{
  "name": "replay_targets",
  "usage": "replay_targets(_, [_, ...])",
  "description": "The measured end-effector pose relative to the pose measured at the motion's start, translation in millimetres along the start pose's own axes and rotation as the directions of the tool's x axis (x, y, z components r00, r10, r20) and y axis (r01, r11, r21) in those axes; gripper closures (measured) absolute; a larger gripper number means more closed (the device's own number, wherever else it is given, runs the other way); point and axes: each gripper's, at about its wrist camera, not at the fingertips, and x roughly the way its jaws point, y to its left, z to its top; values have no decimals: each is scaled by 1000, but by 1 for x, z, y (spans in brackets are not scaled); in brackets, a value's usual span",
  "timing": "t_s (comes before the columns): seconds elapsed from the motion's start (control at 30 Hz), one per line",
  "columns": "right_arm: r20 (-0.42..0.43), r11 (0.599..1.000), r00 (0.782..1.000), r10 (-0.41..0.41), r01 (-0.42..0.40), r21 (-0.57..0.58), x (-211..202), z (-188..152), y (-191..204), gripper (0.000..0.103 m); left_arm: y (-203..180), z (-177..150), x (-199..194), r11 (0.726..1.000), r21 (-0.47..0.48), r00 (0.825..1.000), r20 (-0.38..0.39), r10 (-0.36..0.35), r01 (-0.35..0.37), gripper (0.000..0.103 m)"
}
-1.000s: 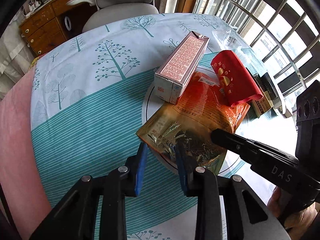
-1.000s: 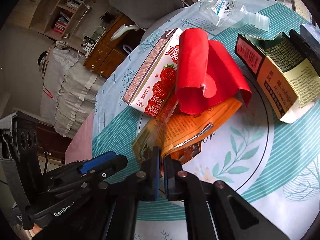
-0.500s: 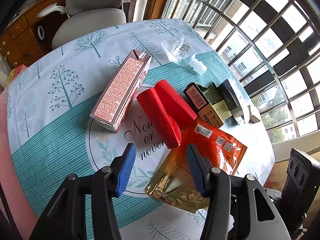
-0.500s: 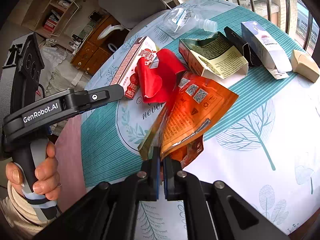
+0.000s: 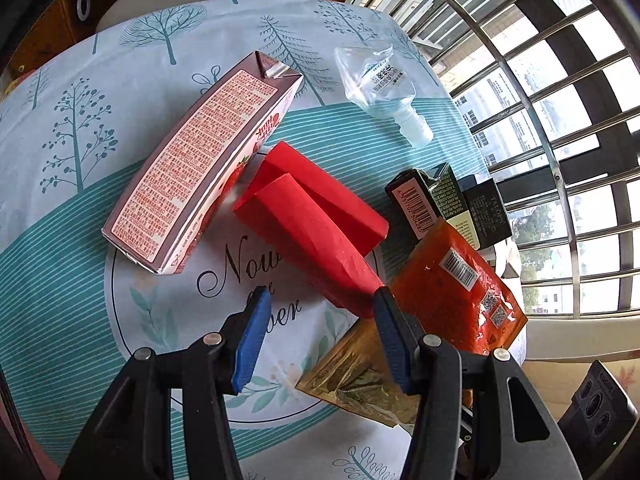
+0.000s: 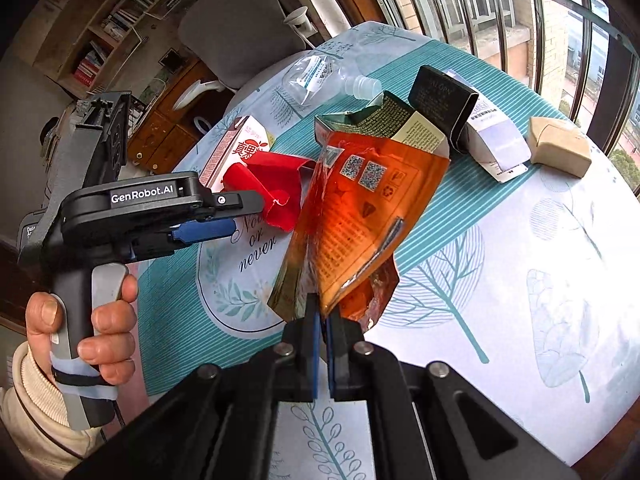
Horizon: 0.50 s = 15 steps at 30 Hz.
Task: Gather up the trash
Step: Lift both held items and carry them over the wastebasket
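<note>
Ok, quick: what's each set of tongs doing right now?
Left tongs: open, holding nothing.
Right tongs: closed on the orange snack pouch.

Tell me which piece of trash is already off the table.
The orange snack bag: the right gripper is shut on its bottom edge. The milk carton, red packet and boxes lie on the table.

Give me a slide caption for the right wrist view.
Right gripper lifts an orange pouch off the littered table; left gripper waits open.
</note>
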Motion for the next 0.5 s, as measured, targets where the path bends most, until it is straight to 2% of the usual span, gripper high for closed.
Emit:
replay_targets(0.27, [-2, 1000, 1000, 7, -7, 6, -1, -1, -4, 101, 1, 16, 20, 995, -99, 1000, 2, -31, 31, 51])
replay_targets(0.37, [-8, 1000, 1000, 8, -8, 9, 0, -1, -6, 101, 0, 17, 27, 995, -99, 1000, 10, -1, 2, 53])
replay_targets(0.43, [-10, 1000, 1000, 12, -12, 9, 0, -1, -6, 101, 3, 17, 32, 993, -116, 1000, -2, -5, 5, 76])
replay_targets(0.5, [-10, 1000, 1000, 13, -13, 6, -1, -1, -6, 101, 7, 14, 34, 991, -131, 1000, -5, -19, 18, 86])
